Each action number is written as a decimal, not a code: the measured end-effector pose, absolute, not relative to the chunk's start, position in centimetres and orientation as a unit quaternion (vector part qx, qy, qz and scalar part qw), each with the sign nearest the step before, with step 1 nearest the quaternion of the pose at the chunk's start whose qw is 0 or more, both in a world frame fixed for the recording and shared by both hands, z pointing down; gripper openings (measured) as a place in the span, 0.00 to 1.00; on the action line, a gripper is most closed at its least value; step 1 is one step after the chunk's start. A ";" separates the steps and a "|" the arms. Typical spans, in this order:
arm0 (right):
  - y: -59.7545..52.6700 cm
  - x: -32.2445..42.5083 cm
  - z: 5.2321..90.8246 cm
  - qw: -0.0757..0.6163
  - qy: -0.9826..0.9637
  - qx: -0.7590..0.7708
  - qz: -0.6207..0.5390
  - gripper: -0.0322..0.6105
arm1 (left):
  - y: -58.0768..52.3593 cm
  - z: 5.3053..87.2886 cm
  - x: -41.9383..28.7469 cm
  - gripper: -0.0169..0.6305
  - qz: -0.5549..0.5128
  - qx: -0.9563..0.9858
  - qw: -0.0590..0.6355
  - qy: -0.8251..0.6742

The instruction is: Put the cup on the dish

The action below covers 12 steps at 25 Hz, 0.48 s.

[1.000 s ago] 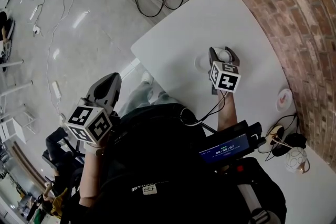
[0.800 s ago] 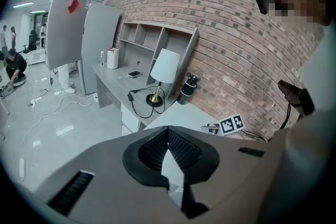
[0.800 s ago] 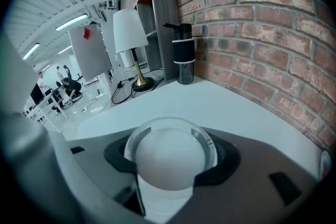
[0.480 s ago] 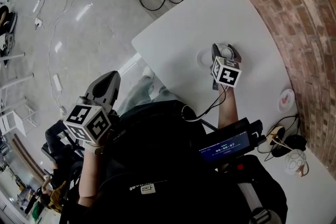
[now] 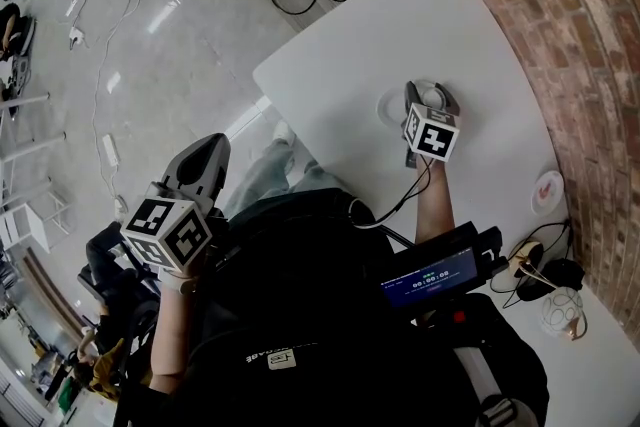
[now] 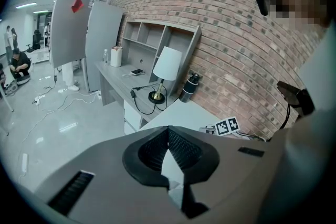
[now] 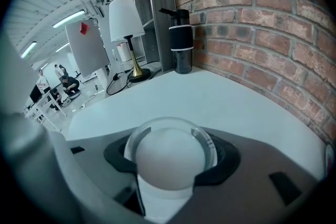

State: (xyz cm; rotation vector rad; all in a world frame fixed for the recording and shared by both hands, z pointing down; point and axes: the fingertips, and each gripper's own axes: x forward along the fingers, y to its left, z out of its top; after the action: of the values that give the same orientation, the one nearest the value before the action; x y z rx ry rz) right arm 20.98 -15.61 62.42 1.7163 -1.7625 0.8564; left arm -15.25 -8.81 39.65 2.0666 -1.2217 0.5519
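Right gripper [image 5: 428,98] at centre right, jaws clamped on the cup [image 7: 170,162], above the dish [image 5: 388,112].
Best, I judged: keep level, centre it, part the jaws slowly. Left gripper [image 6: 168,134] pinched together, empty.

Black flask [image 7: 182,42] at the white table's [image 7: 226,99] far corner by the brick wall [image 7: 262,23], white-shaded lamp [image 7: 126,19] just beyond.

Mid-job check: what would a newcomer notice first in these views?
The right gripper grips a white cup over a clear dish on the white table by the brick wall. The left gripper hangs shut and empty off the table's edge, above the floor.
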 end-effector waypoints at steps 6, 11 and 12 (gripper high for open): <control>-15.4 20.9 63.3 0.271 -0.650 0.634 0.321 0.45 | -8.6 39.7 -15.3 0.04 0.211 0.790 0.331 -0.471; -15.3 20.4 63.7 0.274 -0.653 0.630 0.318 0.45 | -8.4 39.7 -15.4 0.04 0.211 0.789 0.332 -0.472; -15.3 20.4 63.6 0.275 -0.654 0.630 0.317 0.45 | -8.3 39.7 -15.4 0.04 0.211 0.789 0.333 -0.471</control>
State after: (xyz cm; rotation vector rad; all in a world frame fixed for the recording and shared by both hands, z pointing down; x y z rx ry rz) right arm 20.42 -15.34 63.64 1.6935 -1.7573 0.8514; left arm -15.38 -8.29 39.69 2.0608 -1.2313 0.5516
